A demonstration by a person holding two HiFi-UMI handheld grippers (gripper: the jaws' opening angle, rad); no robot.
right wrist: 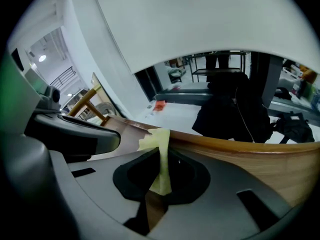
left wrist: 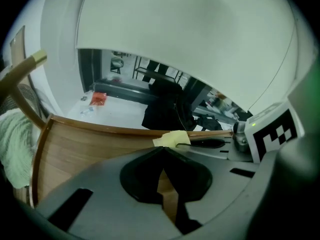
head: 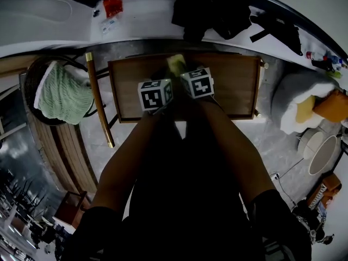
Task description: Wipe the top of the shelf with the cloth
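Observation:
The wooden shelf top point(head: 234, 86) with its raised rim lies straight below me. A small pale-yellow cloth point(head: 175, 64) rests on it near the far rim. My right gripper point(head: 182, 72) is shut on that cloth; in the right gripper view the cloth point(right wrist: 161, 169) hangs pinched between the jaws, above the wood point(right wrist: 260, 164). My left gripper point(head: 162, 79) hovers close beside it on the left, shut and holding nothing. From the left gripper view point(left wrist: 162, 151) the cloth point(left wrist: 172, 139) lies just beyond the jaws, over the shelf top point(left wrist: 85, 154).
A round chair with a green knitted towel point(head: 62, 91) stands left of the shelf, with a brass-coloured bar point(head: 99, 99) between them. Behind is a white ledge with black clothing point(head: 217, 10) and a red packet point(head: 112, 7). White and orange bundles point(head: 312, 105) sit at the right.

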